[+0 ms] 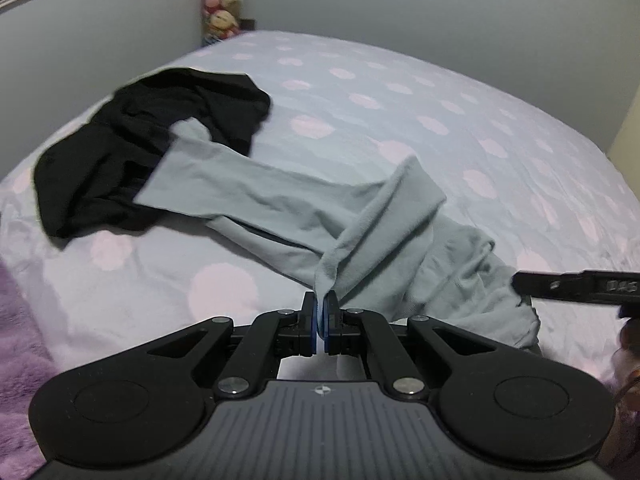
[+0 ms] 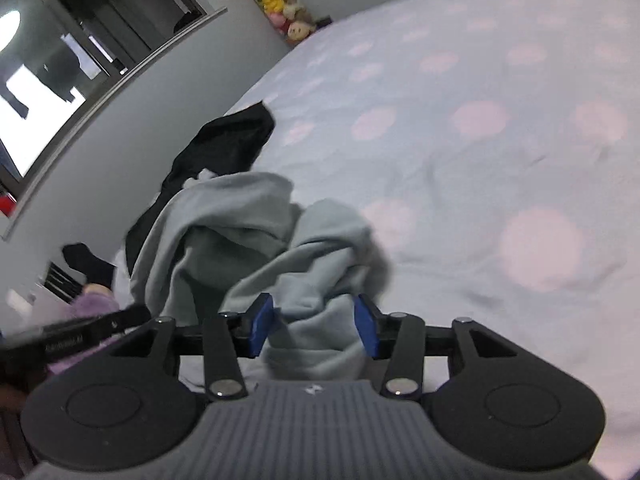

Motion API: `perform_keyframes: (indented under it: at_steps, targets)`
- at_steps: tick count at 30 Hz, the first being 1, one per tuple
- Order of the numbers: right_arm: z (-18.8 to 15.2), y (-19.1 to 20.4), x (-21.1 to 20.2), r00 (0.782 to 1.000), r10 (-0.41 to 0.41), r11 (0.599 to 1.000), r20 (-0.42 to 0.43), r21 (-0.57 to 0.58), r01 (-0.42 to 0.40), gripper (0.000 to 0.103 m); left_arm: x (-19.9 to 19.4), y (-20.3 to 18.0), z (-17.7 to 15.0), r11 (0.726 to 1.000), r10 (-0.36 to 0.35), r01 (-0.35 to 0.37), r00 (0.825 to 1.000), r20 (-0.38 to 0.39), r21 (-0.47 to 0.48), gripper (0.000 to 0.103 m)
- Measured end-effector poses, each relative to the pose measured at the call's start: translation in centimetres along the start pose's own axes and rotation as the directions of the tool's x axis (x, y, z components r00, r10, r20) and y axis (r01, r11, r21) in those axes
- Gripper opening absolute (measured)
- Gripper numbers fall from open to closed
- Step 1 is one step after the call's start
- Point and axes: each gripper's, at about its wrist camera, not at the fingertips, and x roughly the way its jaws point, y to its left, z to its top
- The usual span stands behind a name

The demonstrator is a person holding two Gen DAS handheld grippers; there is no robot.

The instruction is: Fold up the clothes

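At the far left edge of the bed lies a fuzzy purple blanket [image 1: 20, 340], and next to it a crumpled black cloth garment [image 1: 132, 152] sits on the pale bedsheet with pink dots [image 1: 360, 100]. One end of the long, soft, light grey-blue garment [image 1: 256, 188] lies over the black one, and the rest runs to the right across the sheet. This grey-blue cloth looks light and floppy, so it will probably sag and bunch up when it is lifted. It is best to hold it by an edge or a corner, not the middle. The left gripper [image 1: 320, 320] is pinched tight on a fold of it, and the cloth rises straight from between the blue pads. Further right, the right gripper [image 2: 316, 326] has its jaws wide apart, with a lump of the same cloth sitting between them, not squeezed yet.
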Motion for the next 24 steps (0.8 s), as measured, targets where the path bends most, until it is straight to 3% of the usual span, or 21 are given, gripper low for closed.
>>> perform_keyframes:
  at_steps: [1, 2, 5, 7, 11, 14, 18, 20, 21, 24]
  targets:
    - [-0.1, 0.5, 0.5, 1.000, -0.007, 1.000, -0.014, -0.021, 0.006, 0.034, -0.3, 0.3, 0.2, 1.000, 0.004, -0.004, 1.000, 0.009, -0.008, 0.001]
    - [-0.1, 1.1, 0.4, 1.000, -0.014, 0.999, -0.007, -0.041, 0.014, 0.018, -0.6, 0.5, 0.3, 1.000, 0.008, -0.008, 1.000, 0.018, -0.017, 0.001]
    - [0.1, 2.6, -0.4, 0.999, -0.033, 0.995, 0.043, -0.091, 0.037, 0.012, -1.7, 0.9, 1.3, 1.000, 0.012, -0.010, 0.997, 0.071, -0.025, 0.001]
    - [1.0, 3.5, -2.0, 0.991, -0.049, 0.991, 0.123, -0.120, 0.064, 0.010, -2.7, 0.8, 2.3, 1.000, 0.003, 0.000, 0.992, 0.122, -0.028, 0.001]
    - [3.6, 5.4, -6.2, 0.954, -0.055, 0.976, 0.294, -0.184, 0.113, 0.008, -5.2, -0.6, 5.4, 1.000, -0.031, 0.030, 0.967, 0.255, 0.007, 0.001]
    - [5.9, 7.4, -10.1, 0.896, -0.065, 0.955, 0.440, -0.233, 0.184, 0.008, -7.7, -2.0, 8.2, 0.997, -0.073, 0.064, 0.927, 0.368, 0.036, 0.001]
    - [7.2, 10.1, -15.7, 0.783, -0.054, 0.929, 0.620, -0.258, 0.267, 0.008, -10.6, -3.8, 10.4, 0.992, -0.122, 0.096, 0.866, 0.484, 0.077, 0.001]
    - [7.0, 10.8, -16.8, 0.776, -0.062, 0.915, 0.628, -0.274, 0.295, 0.009, -10.4, -4.1, 10.5, 0.990, -0.135, 0.103, 0.874, 0.467, 0.093, 0.001]
    - [6.6, 10.7, -16.8, 0.789, -0.078, 0.912, 0.610, -0.276, 0.303, 0.009, -10.2, -4.2, 10.5, 0.989, -0.141, 0.106, 0.879, 0.456, 0.101, 0.001]
    - [5.0, 9.4, -15.6, 0.845, -0.142, 0.909, 0.515, -0.270, 0.317, 0.009, -7.0, -3.7, 8.6, 0.988, -0.154, 0.136, 0.932, 0.328, 0.078, 0.001]
